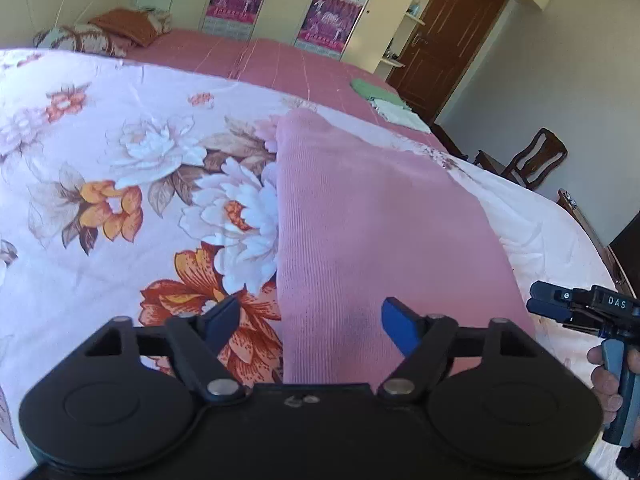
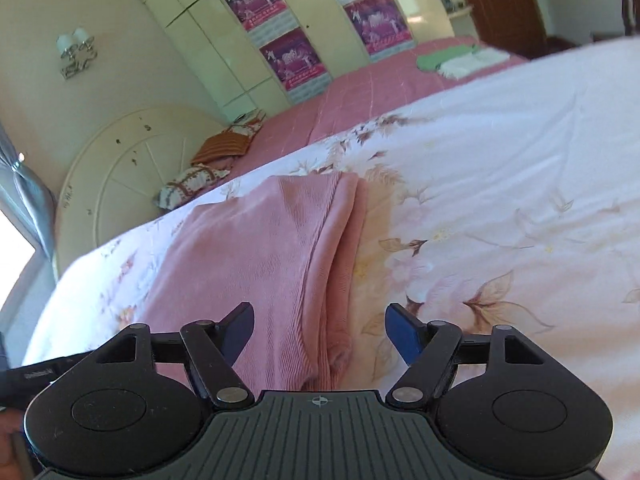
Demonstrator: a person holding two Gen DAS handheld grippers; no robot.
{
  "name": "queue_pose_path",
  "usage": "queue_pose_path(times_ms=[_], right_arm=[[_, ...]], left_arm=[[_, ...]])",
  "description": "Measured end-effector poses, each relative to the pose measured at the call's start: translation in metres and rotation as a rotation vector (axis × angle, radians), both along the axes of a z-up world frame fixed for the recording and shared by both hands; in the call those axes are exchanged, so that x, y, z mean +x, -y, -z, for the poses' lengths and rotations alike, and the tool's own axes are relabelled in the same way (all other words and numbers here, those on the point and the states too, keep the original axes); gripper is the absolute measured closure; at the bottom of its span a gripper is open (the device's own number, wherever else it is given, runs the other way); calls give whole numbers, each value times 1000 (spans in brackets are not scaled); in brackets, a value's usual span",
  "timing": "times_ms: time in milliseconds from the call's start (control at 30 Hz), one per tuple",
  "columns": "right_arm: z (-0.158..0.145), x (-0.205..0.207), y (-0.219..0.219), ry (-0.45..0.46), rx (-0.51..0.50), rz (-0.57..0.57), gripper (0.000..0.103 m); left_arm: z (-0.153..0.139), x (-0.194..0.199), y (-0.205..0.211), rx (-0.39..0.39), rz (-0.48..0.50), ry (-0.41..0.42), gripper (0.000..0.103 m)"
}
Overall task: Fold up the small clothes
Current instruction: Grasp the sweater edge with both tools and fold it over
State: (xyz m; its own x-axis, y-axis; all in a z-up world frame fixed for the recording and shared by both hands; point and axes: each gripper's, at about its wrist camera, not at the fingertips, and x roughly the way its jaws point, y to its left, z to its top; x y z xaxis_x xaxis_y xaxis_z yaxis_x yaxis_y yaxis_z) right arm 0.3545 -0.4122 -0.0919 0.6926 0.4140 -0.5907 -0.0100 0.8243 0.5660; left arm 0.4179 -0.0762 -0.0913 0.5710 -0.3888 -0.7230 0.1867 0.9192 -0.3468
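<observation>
A pink ribbed knit garment lies folded in a long strip on the floral bedsheet. My left gripper is open and empty, just above the garment's near left edge. In the right wrist view the same garment shows stacked folded edges along its right side. My right gripper is open and empty over the garment's near right edge. The right gripper also shows in the left wrist view at the far right, held by a hand.
Beyond the floral sheet lies a pink bedspread with pillows at the head. Folded green and white cloths lie at its far corner. A wardrobe, a brown door and a wooden chair stand behind.
</observation>
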Motion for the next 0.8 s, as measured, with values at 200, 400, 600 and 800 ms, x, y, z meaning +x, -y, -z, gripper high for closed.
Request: queue_pose_path(times_ms=[200, 400, 600, 800], right_arm=[[31, 36, 18, -89, 159, -19, 46], [31, 48, 17, -93, 172, -56, 46], [29, 59, 2, -104, 162, -132, 46], [30, 63, 12, -115, 139, -118, 51]], left_arm=[[14, 32, -5, -63, -66, -60, 12], [18, 71, 12, -45, 7, -95, 10], [12, 89, 32, 5, 78, -115, 36], [19, 91, 38, 25, 65, -103, 17]])
